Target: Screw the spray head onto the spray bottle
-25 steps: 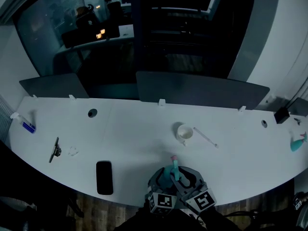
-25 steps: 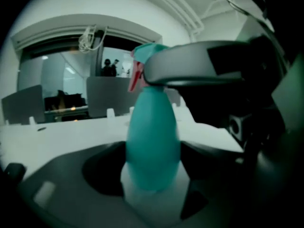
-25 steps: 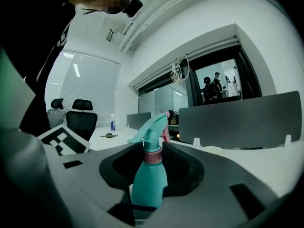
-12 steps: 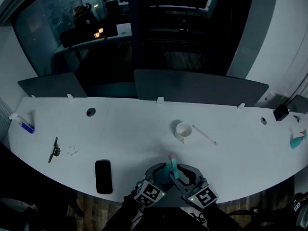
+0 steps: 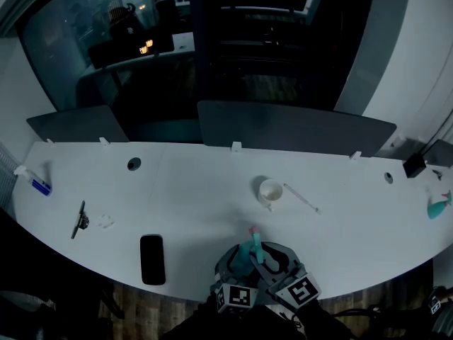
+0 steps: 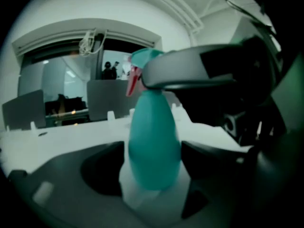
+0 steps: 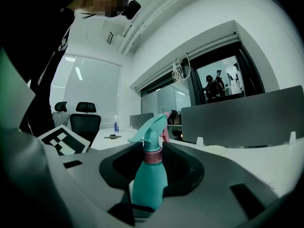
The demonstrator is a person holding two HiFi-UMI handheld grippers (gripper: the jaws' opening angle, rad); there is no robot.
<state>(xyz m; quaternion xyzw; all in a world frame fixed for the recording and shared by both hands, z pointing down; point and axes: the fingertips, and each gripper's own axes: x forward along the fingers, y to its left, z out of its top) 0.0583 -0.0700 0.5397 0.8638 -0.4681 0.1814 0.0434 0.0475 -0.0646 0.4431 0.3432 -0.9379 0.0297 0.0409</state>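
White and smooth, a long curved desktop [image 5: 198, 197] is spread across the middle of the head view, backed by dark grey partition panels [image 5: 294, 129] and a glass wall. At the lower centre of that view, over the near edge of the desk, a spray bottle [image 7: 148, 186] is held upright between both tools. Its body is made of opaque teal plastic, egg-shaped and tapered to a narrow neck, so nothing inside it can be seen. A pink collar [image 7: 153, 156] is seated at the neck, and a teal spray head [image 7: 148, 126] with a pink nozzle is set on top. The jaws of the left gripper [image 6: 153, 158] have just been drawn closer, and the wide body is clamped between them, with the pads laid against both sides. The right gripper [image 7: 149, 175] is closed on the same bottle, and its grey jaw is seen level with the head in the left gripper view. A round white cup [image 5: 270, 192] is stood right of centre on the desk, its contents not readable, with a thin white stick [image 5: 302, 200] just beside it. A flat black phone [image 5: 151, 259] is laid at the lower left, and a small teal object [image 5: 439, 207] is seen at the far right edge
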